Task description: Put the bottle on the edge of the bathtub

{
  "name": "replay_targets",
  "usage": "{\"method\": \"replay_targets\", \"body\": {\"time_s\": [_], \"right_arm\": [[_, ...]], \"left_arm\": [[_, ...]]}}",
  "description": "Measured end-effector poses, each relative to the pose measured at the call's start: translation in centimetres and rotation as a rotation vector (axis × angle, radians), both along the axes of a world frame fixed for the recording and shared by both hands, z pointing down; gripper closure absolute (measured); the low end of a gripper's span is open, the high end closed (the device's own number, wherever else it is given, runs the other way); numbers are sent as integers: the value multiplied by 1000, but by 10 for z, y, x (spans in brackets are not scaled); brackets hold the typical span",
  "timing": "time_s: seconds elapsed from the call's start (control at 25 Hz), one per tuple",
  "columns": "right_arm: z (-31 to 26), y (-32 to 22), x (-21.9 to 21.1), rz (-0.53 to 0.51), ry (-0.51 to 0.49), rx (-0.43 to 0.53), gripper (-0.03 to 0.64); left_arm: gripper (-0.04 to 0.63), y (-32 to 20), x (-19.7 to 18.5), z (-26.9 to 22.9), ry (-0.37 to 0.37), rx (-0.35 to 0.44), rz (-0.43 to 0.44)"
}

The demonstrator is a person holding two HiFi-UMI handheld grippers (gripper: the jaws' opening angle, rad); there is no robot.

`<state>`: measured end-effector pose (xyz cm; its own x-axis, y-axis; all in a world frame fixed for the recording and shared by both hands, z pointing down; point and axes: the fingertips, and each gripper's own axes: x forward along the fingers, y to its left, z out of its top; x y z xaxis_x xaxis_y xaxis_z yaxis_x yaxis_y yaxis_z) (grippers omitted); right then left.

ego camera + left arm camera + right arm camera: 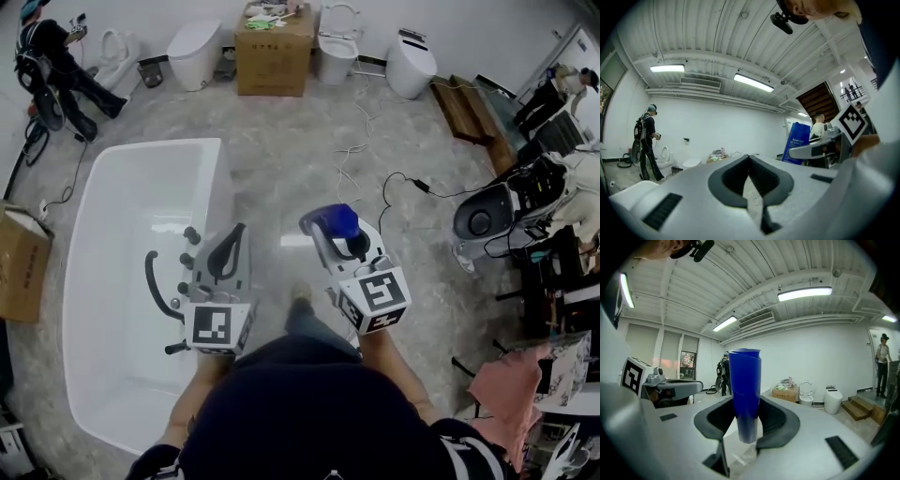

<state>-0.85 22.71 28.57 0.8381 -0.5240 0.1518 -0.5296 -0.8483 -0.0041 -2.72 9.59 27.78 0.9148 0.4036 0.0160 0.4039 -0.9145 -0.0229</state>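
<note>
At centre frame, the right gripper [328, 234] clamped the blue bottle [336, 221]; the left gripper [236, 234] was pinched shut, empty. The bathtub [221, 178] lay left: the bottle should settle flat on its rim before release.

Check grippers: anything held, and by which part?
Right gripper holds the blue bottle, jaws clamped on its body near one end. Left gripper holds nothing, jaws together.

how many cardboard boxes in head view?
2. One brown cardboard box stands at the far wall, clutter on top. The second brown cardboard box sits at the left edge, beside the white bathtub. More may be out of frame.
</note>
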Motion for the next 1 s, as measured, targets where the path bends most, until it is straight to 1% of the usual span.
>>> {"method": "replay_targets", "body": {"time_s": [0.12,0.28,0.52,0.72,1.0], "right_arm": [[-5,7,32,-40,9,1,456],[-8,16,76,-86,11,1,456],[-12,27,136,-159,23,-4,456],[-3,32,167,-198,16,5,456],[18,32,192,-243,-27,11,456]], "left_arm": [[594,5,27,-2,1,5,-42],[594,6,64,-4,11,40,-107],[594,15,114,-5,20,38,-181],[594,19,140,2,24,42,-218],[594,17,157,12,3,56,-268]]}}
